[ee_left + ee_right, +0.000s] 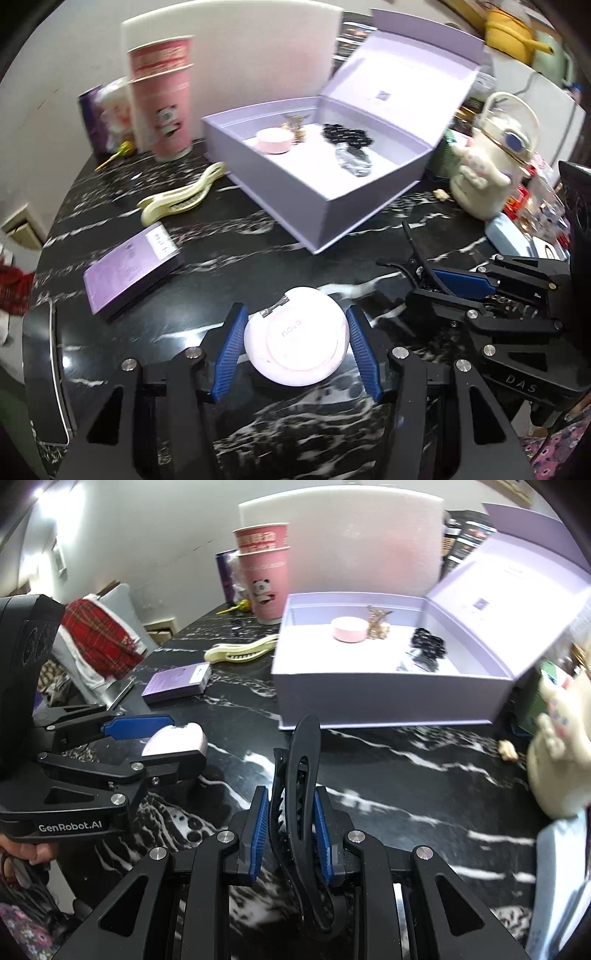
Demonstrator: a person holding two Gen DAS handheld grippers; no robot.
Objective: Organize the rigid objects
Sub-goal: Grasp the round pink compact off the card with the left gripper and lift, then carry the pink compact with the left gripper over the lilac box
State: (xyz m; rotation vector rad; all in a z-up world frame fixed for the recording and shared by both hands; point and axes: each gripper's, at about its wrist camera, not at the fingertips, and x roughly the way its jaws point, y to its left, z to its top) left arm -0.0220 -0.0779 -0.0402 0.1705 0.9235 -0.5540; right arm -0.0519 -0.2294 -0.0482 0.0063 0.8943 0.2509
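The left gripper point(295, 350) tilts steeply down over the black marble table point(229, 258), its blue pads clamped on either side of a round pink compact point(295, 349) held just above the surface. To its right the right gripper point(290, 829) tilts down likewise, closed on a black hair claw point(299, 812) that stands up between its fingers.

Bare tabletop lies between both grippers and the open lilac box point(332, 206) farther back, whose lid leans up at the far right. Inside the box sit a small pink tin point(274, 140), a gold trinket and dark clips.

At left lie a purple booklet point(129, 266) and a cream hair claw point(177, 195), with pink paper cups point(162, 99) behind. A cream kettle-shaped bottle point(487, 158) crowds the box's right side.
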